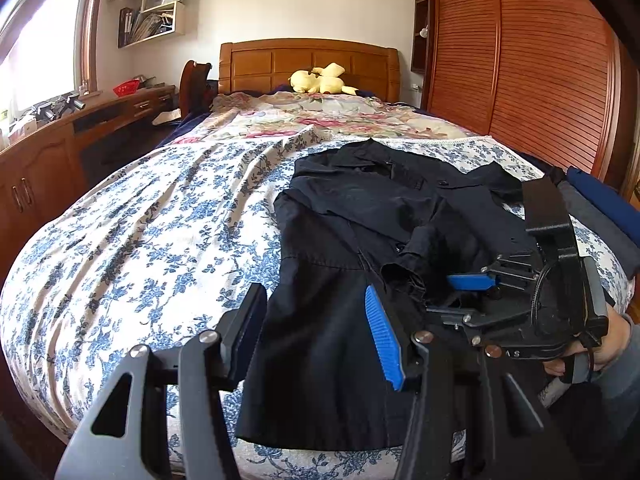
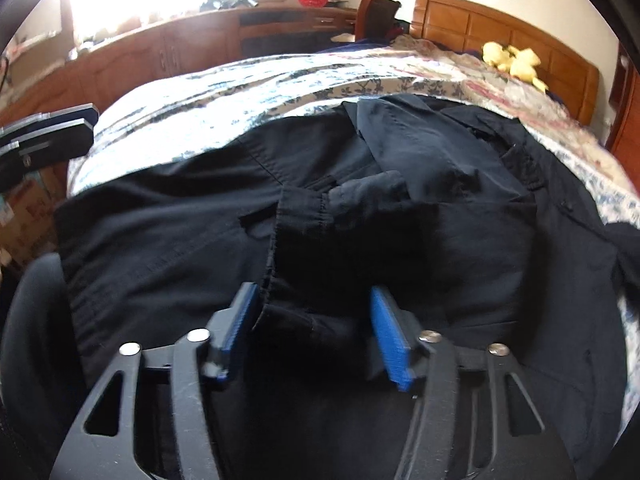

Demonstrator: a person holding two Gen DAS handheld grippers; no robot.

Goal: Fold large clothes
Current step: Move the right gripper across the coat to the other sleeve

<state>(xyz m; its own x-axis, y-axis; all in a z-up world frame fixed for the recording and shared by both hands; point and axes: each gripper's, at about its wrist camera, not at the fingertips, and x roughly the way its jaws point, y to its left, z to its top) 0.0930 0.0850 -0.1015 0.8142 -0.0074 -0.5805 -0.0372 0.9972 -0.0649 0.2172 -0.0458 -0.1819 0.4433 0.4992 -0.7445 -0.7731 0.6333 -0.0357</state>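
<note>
Here, in the left wrist view, a black coat (image 1: 352, 240) lies flat on the bed (image 1: 140, 240), on the right half of the blue flower sheet, with its bottom hem near the foot edge of the bed; its collar points to the wooden headboard (image 1: 308, 64); one sleeve is bent back across the middle of the coat; the left gripper (image 1: 316, 328) is above the bottom part of the coat, and its jaws are wide open with nothing in them; the right gripper (image 1: 472, 284) is at the right side of the coat, held by a hand (image 1: 600, 344), and its blue pad is by the sleeve cuff; a yellow soft toy (image 1: 320, 80) sits at the head of the bed; a brown wardrobe (image 1: 540, 80) stands beside the right edge of the bed; a long desk (image 1: 80, 128) runs along the left wall.

Next, in the right wrist view, the coat (image 2: 200, 220) fills most of the picture; the right gripper (image 2: 316, 320) has its jaws open, and the sleeve cuff (image 2: 304, 216) lies between the two blue pads; the cloth touches the left pad, but the jaws are not pinching it; the left gripper (image 2: 48, 140) shows at the left edge, over the foot corner of the bed (image 2: 240, 80); the soft toy (image 2: 512, 60) is far off by the headboard (image 2: 500, 20).
</note>
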